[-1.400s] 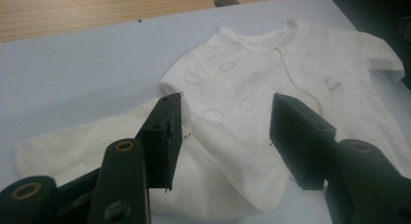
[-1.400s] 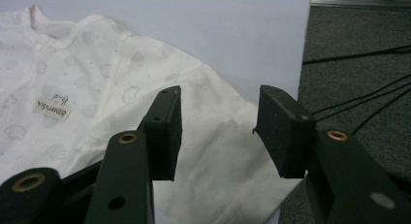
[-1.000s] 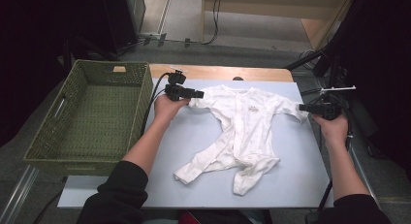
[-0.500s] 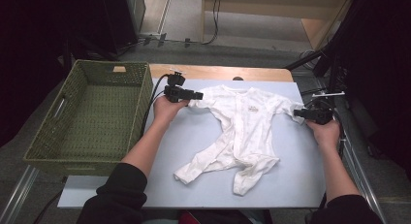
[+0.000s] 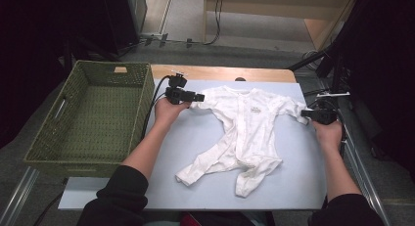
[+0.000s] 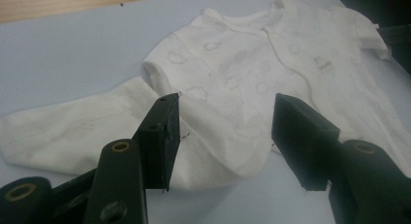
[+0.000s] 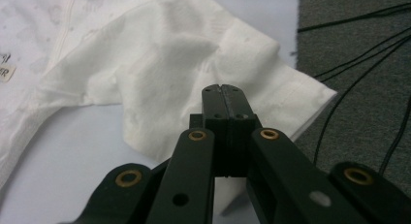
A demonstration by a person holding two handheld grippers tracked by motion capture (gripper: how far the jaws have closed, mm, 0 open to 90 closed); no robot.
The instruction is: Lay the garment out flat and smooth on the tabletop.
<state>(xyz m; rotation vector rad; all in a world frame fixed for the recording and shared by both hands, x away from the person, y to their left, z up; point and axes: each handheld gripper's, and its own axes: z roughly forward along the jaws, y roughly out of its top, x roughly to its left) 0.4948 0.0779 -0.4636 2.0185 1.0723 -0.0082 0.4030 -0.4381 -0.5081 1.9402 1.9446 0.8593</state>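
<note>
Right fingers (image 7: 224, 95) just closed, sleeve (image 7: 271, 98) pinch unclear; left fingers (image 6: 165, 132) open over romper (image 6: 252, 73).

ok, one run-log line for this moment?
item: white baby romper flat on table | left gripper: open over sleeve | right gripper: just closed, shut on sleeve cuff | basket: empty

empty green wicker basket (image 5: 93, 118) left of the pale blue mat (image 5: 195, 138)

Dim room, bright tabletop, soft shadows, blurred close foreground
</note>
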